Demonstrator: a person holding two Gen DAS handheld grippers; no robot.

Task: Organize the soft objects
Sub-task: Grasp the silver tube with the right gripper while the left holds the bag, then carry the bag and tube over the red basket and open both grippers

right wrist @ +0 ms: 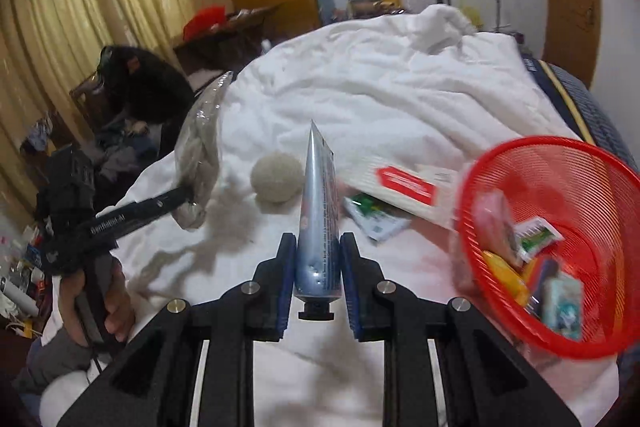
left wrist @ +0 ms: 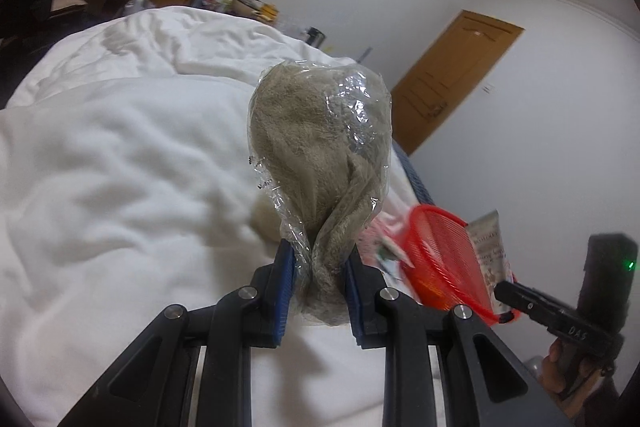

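Right gripper (right wrist: 318,291) clamps a silver tube (right wrist: 318,219) near its cap, long axis running straight out along the fingers. The red basket (right wrist: 560,343) sits just to its right, nearer this hand. Farther left, the left gripper (right wrist: 188,197) pinches a plastic-wrapped grey cloth (right wrist: 200,151) above the white duvet (right wrist: 400,87).

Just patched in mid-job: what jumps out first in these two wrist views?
The left tongs are shut on a plastic-wrapped beige towel, held up over the white duvet. The right tongs grip a silvery tube, cap toward the camera. To their right a red mesh basket already holds small packets.
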